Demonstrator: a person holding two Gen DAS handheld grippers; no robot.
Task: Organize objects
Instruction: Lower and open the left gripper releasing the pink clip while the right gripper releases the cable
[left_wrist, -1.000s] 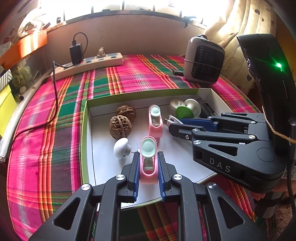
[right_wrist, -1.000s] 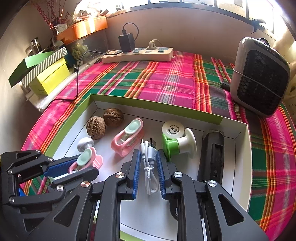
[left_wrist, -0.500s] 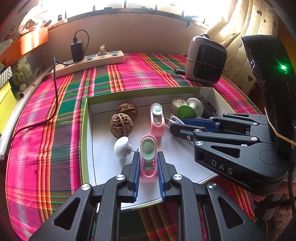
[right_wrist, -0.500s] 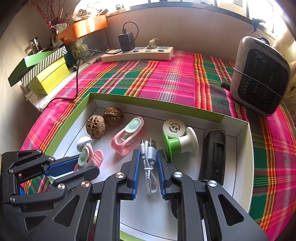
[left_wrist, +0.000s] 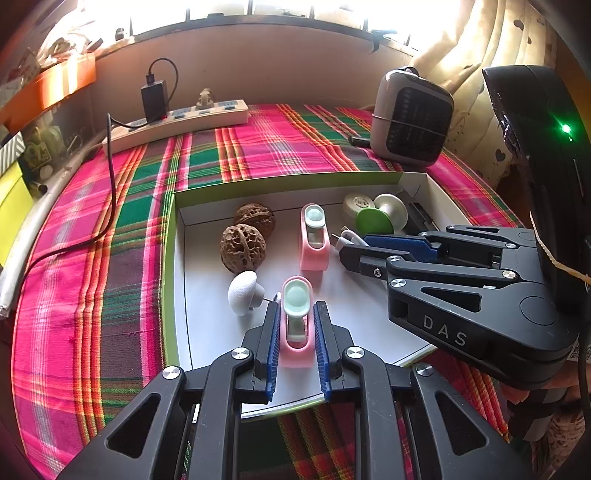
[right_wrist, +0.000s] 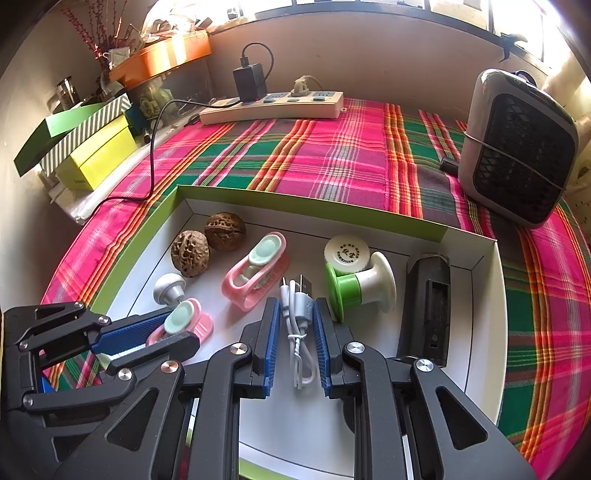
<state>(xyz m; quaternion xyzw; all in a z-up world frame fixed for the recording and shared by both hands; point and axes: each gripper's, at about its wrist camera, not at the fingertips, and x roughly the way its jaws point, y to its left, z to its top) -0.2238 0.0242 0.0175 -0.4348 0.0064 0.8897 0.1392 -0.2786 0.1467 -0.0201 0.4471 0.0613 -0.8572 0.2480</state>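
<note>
From the left wrist, the left tongs (left_wrist: 295, 325) are clamped on 1 pink clip (left_wrist: 295, 325) near the white tray's (left_wrist: 207, 332) 6 o'clock rim, bare tray floor at 9 o'clock, with 2 walnuts (left_wrist: 242, 247) and a 2nd clip (left_wrist: 314, 240) toward 12. From the right wrist, the right tongs (right_wrist: 294, 325) are closed on 1 white cable (right_wrist: 297, 325), 1 green spool (right_wrist: 351, 286) at 1 o'clock; the tray sits on a plaid-covered table (right_wrist: 332, 162) below a window, 1 power strip (right_wrist: 271, 107) at 12.

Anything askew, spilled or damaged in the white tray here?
Nothing stands out. The left gripper is shut on a pink clip with a mint pad; the right gripper is shut on a coiled white cable. Nothing looks spilled or broken.
</note>
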